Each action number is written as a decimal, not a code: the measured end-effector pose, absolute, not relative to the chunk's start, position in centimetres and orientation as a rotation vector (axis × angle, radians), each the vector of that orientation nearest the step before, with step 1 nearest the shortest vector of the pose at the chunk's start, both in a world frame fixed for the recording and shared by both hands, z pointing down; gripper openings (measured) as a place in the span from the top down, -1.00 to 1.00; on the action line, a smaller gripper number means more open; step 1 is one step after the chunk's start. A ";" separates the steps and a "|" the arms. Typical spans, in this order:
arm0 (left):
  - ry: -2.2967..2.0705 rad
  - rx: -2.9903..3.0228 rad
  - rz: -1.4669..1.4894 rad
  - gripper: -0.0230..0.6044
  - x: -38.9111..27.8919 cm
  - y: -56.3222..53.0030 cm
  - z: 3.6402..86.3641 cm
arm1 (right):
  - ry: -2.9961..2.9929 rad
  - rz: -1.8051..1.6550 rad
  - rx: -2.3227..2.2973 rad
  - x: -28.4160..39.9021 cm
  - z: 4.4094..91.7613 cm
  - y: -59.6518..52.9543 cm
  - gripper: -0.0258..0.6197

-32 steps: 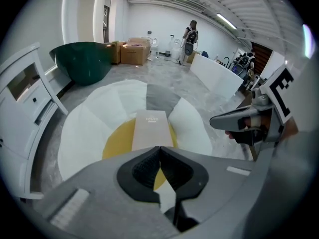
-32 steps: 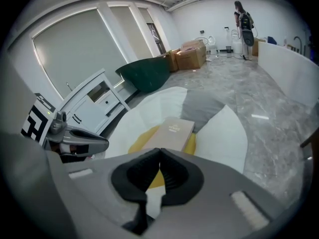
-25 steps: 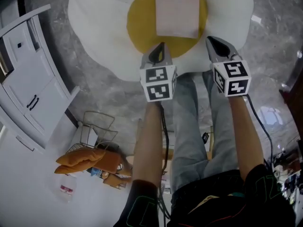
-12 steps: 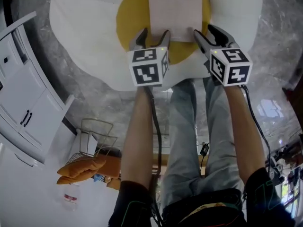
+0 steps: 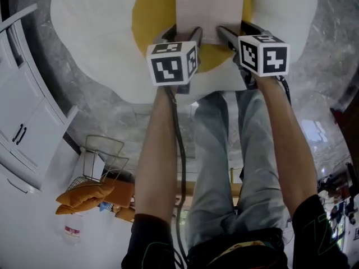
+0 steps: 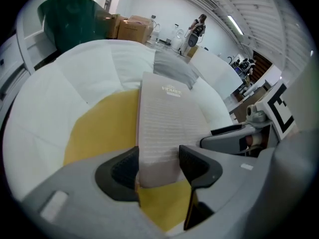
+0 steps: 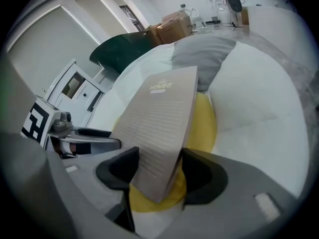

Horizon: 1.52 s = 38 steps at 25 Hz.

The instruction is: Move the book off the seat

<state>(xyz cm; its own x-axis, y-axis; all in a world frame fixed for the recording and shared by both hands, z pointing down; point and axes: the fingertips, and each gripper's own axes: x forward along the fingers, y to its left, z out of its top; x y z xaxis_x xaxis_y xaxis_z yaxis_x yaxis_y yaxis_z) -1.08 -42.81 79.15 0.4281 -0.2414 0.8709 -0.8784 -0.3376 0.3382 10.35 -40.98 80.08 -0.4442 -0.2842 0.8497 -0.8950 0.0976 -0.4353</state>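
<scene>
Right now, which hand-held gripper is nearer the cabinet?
Left. The left hand-held gripper, jaws closing round a book corner, is on the cabinet side; the right hand-held gripper, jaws opening round the other corner, farther.

1. The left forearm (image 5: 157,150) and right forearm (image 5: 280,139), bare below dark sleeves, reach forward side by side.
2. The left gripper (image 6: 158,166) is level with the right one. Its jaws stand wide and are closing, with a near corner of the book (image 6: 167,118) in the gap, unclamped.
3. The right gripper (image 7: 157,166) has its jaws opening, with the book's other near corner between them, not gripped.
</scene>
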 end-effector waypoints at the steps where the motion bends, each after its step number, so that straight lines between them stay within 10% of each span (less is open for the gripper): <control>1: -0.963 1.813 0.933 0.09 -1.0 -42.7 79.1 | -1.801 1.351 1.150 10.4 79.9 -41.0 0.09; 38: -1.948 1.120 0.216 0.10 -16.5 -13.7 56.3 | -2.234 0.331 0.138 -9.7 56.5 -23.2 0.11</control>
<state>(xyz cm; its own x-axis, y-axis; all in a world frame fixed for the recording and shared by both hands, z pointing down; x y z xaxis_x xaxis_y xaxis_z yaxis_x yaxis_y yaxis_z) -16.54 -13.66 56.25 -0.2313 -0.6254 0.7452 -0.7734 0.5829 0.2491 -9.74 -23.21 56.49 -0.6317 0.0142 0.7751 -0.2113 0.9588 -0.1898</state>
